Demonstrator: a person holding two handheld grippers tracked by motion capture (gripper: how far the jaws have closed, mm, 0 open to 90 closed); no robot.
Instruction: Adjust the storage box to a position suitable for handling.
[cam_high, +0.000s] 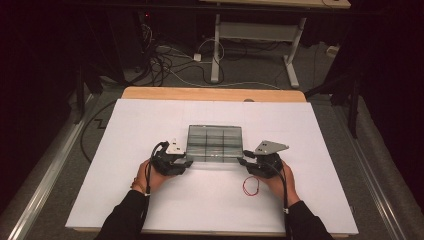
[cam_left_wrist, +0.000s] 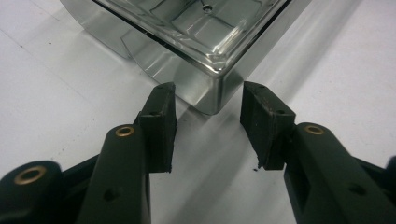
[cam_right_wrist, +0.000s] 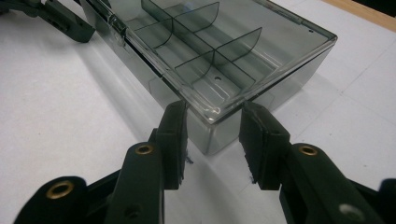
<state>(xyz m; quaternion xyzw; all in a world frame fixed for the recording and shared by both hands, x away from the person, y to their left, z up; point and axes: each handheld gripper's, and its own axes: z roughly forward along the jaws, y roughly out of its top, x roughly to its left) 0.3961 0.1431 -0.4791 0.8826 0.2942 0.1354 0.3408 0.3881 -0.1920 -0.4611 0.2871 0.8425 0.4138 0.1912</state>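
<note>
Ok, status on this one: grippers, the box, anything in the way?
Left gripper and right gripper open, each straddling a near corner of the clear smoky plastic compartment box. Lid shut, box flat on table. Red wire loop beside right hand, clear of the box.

Clear compartment box (cam_high: 215, 143), lid closed

Smoky transparent plastic with inner dividers, it lies flat at the middle of the white table sheet (cam_high: 150, 120), hinge and latch edge toward the person.

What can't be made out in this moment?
- Contents of the clear smoked-plastic compartment box: too small in the high view; far end cut off in the left gripper view.
- Whether the left gripper or right gripper presses its box corner: unclear.
- What the thin red wire loop is: too small.
</note>
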